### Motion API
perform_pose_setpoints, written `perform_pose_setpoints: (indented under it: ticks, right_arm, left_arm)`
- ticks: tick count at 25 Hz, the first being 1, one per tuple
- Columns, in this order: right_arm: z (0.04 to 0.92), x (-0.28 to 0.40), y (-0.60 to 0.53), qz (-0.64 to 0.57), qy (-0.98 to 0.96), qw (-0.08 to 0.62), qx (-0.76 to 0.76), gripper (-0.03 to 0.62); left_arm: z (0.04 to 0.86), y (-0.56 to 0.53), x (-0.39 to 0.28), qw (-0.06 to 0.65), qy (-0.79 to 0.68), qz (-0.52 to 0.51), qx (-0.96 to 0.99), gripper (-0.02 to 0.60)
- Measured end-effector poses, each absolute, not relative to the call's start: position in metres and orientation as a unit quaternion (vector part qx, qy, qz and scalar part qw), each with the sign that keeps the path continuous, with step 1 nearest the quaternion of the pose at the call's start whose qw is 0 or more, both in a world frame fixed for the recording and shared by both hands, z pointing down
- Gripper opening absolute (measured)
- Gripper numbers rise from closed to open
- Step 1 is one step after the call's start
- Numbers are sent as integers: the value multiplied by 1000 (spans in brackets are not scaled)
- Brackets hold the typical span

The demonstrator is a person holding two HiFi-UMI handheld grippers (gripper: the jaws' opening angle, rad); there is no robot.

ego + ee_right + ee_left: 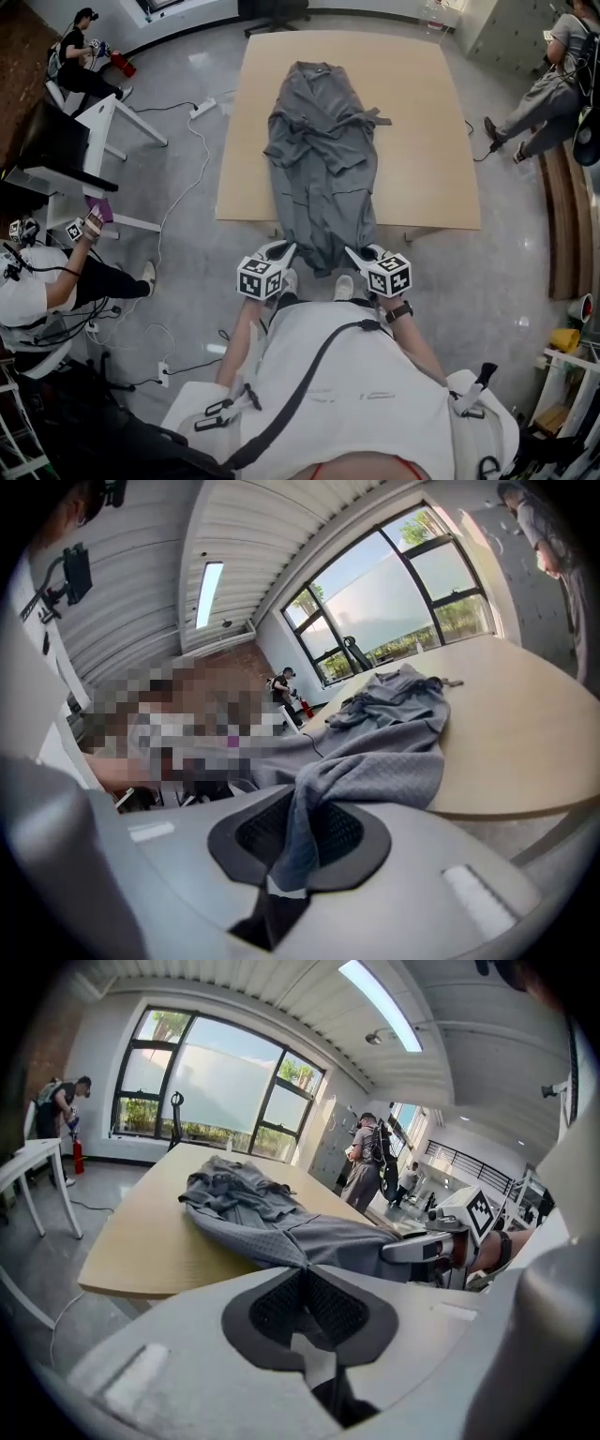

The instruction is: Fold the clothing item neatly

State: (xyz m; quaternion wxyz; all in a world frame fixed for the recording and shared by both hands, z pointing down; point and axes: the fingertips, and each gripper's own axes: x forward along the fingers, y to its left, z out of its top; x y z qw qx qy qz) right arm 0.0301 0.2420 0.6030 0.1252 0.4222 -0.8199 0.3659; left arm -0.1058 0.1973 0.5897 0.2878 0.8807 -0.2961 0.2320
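Garment (322, 159) in left gripper (280, 250), right gripper (361, 253)

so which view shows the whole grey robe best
Head view: the grey robe lies full length along the table, hem held by the left gripper and right gripper. Both gripper views foreshorten it, a pinched hem corner foremost.

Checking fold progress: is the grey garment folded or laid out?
Laid out, not folded: the grey garment stretches lengthwise along the table, its near end pinched by the left hand-held gripper and the right hand-held gripper.
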Motion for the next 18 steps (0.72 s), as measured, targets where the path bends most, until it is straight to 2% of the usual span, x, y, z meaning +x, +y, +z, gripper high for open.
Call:
perform_pose_setpoints:
  ticks: [10, 18]
  right_arm:
    - [588, 47, 216, 336, -854, 95, 385, 34]
    - [555, 41, 194, 349, -850, 40, 393, 34]
  left_arm:
    - [546, 176, -100, 257, -355, 200, 876, 12]
    - [518, 143, -79, 250, -336, 170, 892, 12]
